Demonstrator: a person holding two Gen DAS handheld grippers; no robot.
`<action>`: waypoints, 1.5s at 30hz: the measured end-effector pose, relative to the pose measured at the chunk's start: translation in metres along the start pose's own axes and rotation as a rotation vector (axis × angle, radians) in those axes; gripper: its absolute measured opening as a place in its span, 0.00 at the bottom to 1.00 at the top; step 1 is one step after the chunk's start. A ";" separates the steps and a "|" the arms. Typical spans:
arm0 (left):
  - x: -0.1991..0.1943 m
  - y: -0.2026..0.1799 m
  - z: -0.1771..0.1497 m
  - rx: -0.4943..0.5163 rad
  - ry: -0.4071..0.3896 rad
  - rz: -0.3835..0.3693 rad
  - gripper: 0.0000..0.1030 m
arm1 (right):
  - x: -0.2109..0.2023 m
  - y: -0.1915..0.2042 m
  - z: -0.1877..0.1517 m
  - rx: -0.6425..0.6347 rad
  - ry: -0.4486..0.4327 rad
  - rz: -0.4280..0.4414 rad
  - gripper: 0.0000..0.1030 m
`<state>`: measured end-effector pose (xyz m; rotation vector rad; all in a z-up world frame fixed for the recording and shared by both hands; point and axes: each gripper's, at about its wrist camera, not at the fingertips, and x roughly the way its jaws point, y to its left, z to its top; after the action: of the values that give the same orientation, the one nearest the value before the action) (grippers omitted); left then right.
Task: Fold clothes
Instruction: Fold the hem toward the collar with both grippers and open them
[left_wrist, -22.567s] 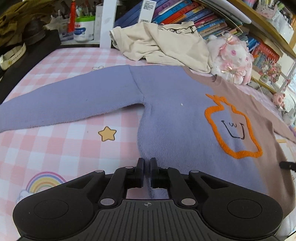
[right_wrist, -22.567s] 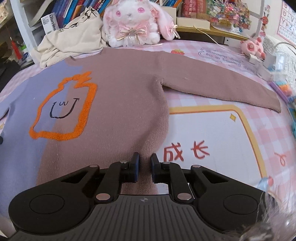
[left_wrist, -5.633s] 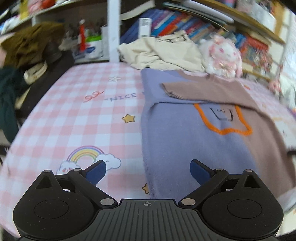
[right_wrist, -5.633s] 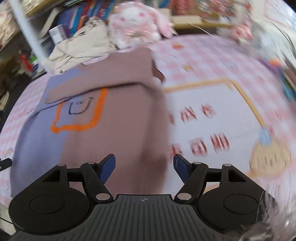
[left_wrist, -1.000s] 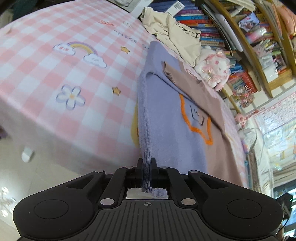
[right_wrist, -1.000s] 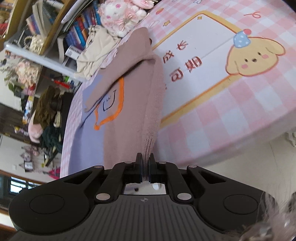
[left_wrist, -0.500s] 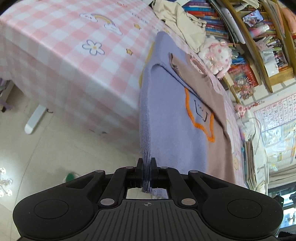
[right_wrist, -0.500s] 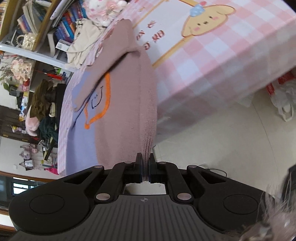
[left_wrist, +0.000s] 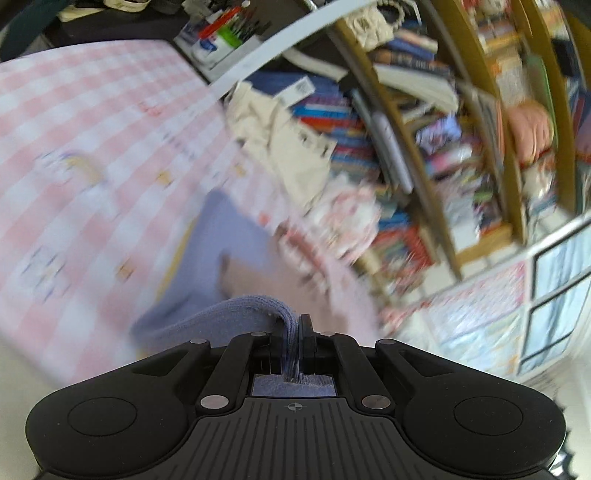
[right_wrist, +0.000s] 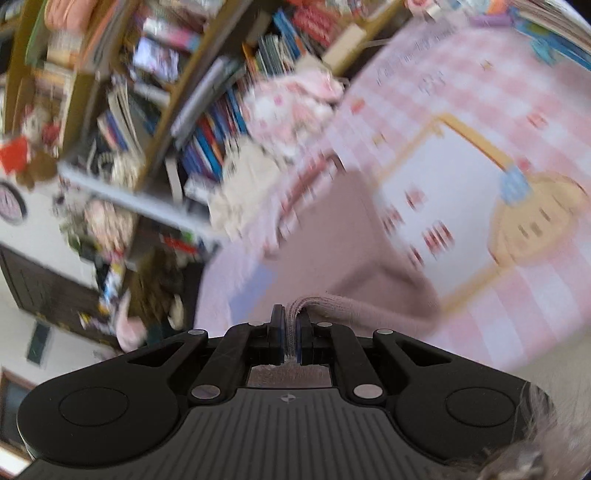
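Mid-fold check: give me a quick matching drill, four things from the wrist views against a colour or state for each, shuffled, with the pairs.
Things:
1. left claw
2. right claw
3. cream garment
4. tablecloth

States:
A. pink and white checks
B. shut on the brown hem of the sweater
C. heaped at the foot of the bookshelf
D. shut on the lilac hem of the sweater

Pairs: 1-D, 2-B, 3-C, 4-A

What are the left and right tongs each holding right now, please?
Left tongs: shut on the sweater, at its purple hem.
Right tongs: shut on the same sweater, at its mauve hem.
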<state>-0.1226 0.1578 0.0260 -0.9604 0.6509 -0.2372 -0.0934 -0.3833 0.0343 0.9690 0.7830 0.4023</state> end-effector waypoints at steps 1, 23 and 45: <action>0.008 -0.002 0.010 -0.007 -0.009 -0.012 0.04 | 0.008 0.004 0.009 0.001 -0.013 0.008 0.06; 0.122 0.027 0.095 -0.030 0.105 0.044 0.04 | 0.140 0.010 0.089 -0.025 -0.038 -0.143 0.06; 0.118 0.045 0.117 0.069 0.095 0.127 0.54 | 0.148 0.009 0.106 -0.064 -0.142 -0.285 0.29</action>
<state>0.0374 0.2084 -0.0124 -0.8425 0.7835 -0.1927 0.0849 -0.3478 0.0160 0.8026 0.7606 0.1093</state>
